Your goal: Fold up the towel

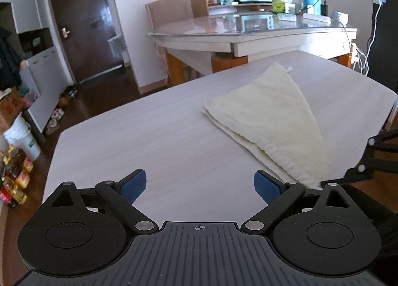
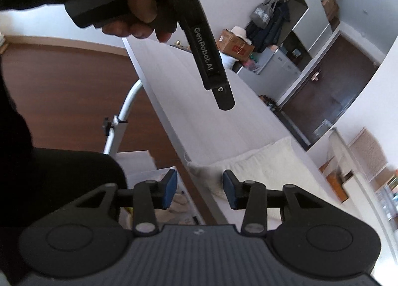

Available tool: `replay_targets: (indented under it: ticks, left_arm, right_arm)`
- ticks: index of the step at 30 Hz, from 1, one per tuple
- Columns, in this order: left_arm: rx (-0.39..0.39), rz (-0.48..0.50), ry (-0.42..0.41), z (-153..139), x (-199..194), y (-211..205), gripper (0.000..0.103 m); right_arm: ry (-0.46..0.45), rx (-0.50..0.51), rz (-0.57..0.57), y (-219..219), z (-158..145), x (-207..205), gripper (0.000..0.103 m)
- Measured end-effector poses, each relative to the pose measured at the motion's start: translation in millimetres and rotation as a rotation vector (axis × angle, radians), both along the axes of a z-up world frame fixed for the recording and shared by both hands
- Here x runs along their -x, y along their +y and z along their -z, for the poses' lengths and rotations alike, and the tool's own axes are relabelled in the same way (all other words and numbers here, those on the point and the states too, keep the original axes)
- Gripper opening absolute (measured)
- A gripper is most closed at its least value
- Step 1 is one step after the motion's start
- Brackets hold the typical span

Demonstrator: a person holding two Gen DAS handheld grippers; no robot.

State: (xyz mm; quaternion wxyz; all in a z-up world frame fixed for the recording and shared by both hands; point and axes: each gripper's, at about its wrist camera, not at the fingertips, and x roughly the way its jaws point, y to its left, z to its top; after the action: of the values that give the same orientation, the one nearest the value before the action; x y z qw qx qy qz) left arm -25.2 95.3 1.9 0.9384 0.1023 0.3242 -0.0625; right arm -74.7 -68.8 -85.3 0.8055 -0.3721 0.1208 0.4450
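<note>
Ahead, towel (image 1: pixel 268 116) near table (image 1: pixel 149 136) edge

My work surface is a pale, wood-grained table (image 1: pixel 149 121) with rounded corners, and the only thing I see lying directly on it is 1 cream towel (image 1: pixel 268 111), folded into a triangle, flat toward the right side with a corner reaching the near edge.
</note>
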Motion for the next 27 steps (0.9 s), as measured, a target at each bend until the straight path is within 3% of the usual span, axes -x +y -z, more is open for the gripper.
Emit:
replay_targets:
  ticks: [2, 3, 5, 6, 12, 22, 27]
  left_arm:
    - [-0.002, -0.004, -0.001, -0.2, 1.0, 0.4, 0.098]
    - [-0.005, -0.006, -0.002, -0.2, 1.6, 0.9, 0.099]
    - [-0.006, -0.008, -0.002, -0.1, 1.8, 1.2, 0.099]
    - [-0.006, -0.002, 0.000, -0.2, 1.1, 0.6, 0.099]
    - [-0.043, 0.073, 0.000, -2.9, -15.7, -10.1, 0.100]
    - [-0.149, 0.204, -0.022, 3.0, -100.8, -30.1, 0.100]
    - [-0.222, 0.257, 0.006, 11.9, -122.5, -42.7, 0.100]
  right_arm:
    - [0.019, -0.009, -0.004, -8.2, -6.0, -2.0, 0.027]
    - [0.029, -0.014, -0.007, -12.4, -9.0, -3.0, 0.025]
    - [0.048, -0.023, -0.011, -20.6, -15.0, -4.9, 0.011]
    - [0.057, -0.028, -0.013, -24.7, -18.1, -5.9, 0.009]
    - [0.115, -0.055, -0.027, -49.4, -36.1, -11.9, 0.009]
    - [0.180, -0.058, -0.046, -99.8, -58.5, -19.4, 0.009]
    - [0.214, -0.071, -0.035, -110.0, -58.2, -24.0, 0.009]
